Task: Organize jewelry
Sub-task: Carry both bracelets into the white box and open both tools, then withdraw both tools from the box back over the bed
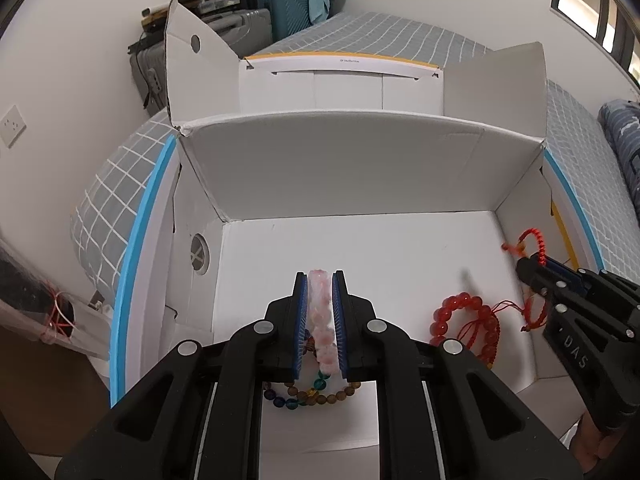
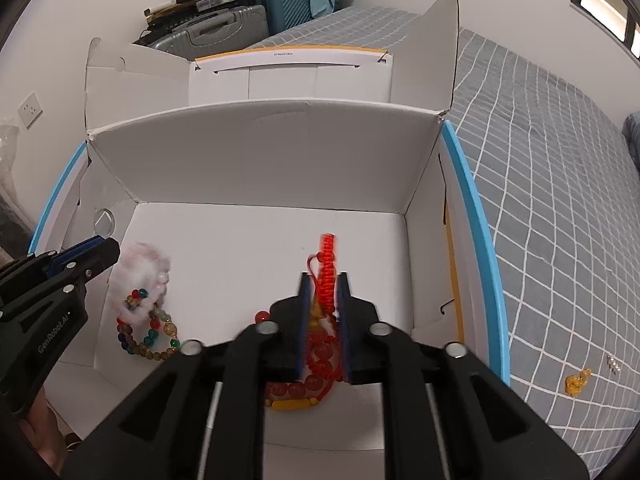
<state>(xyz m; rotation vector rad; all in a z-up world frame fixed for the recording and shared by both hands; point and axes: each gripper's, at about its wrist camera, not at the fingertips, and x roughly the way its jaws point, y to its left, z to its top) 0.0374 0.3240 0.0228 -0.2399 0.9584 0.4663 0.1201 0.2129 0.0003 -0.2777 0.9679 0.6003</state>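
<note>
An open white cardboard box [image 1: 360, 168] lies on a bed. My left gripper [image 1: 320, 276] is shut on a pale pink bead bracelet [image 1: 320, 312], low over the box floor. Under it lies a multicoloured bead bracelet [image 1: 312, 394]. In the right wrist view my right gripper [image 2: 324, 276] stands slightly open. A blurred red woven cord bracelet [image 2: 328, 276] stands between its pads, with a gap on the left side. Below it lies a red bead bracelet [image 2: 320, 354] with a yellow piece. The left gripper [image 2: 108, 248] shows at the box's left, by the pink bracelet [image 2: 144, 264].
Tall box flaps [image 2: 440, 52] rise at the back and sides. On the grey checked bedcover [image 2: 560, 160] right of the box lie a small amber piece [image 2: 576, 383] and a small silver piece [image 2: 614, 362]. Suitcases [image 1: 288, 0] stand against the far wall.
</note>
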